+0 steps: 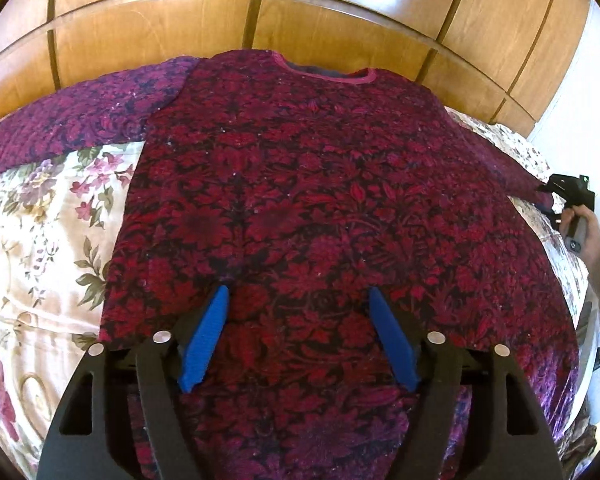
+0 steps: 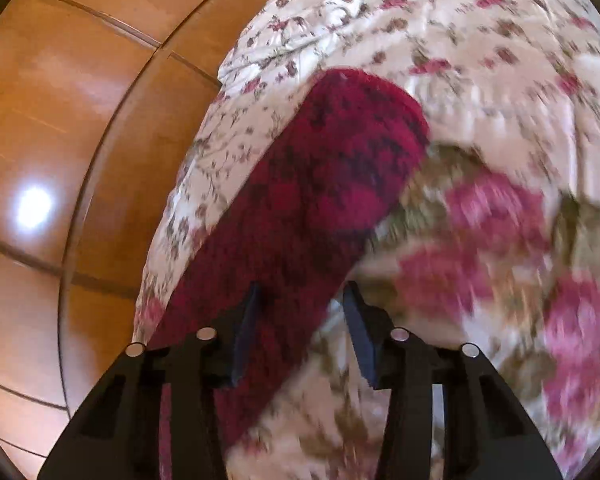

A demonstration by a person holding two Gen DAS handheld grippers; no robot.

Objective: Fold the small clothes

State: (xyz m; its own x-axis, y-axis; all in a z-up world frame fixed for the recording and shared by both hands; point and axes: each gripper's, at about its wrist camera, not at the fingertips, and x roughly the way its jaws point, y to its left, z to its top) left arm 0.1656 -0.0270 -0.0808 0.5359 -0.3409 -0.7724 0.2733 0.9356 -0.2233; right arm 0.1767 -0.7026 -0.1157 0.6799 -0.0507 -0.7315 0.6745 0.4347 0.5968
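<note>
We see the sweater [image 1: 320,200] lying flat on the bedspread [image 1: 40,220], neckline toward the wardrobe [image 1: 260,8] behind (sleeves spread sideways).

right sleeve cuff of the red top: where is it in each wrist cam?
Left wrist view: the cuff is at the far right edge, mid-height, at the tips of the right gripper.
Right wrist view: the cuff is at upper centre, the sleeve running down between the open fingers.
Shared landmark: the flowered bedspread under the top.
</note>
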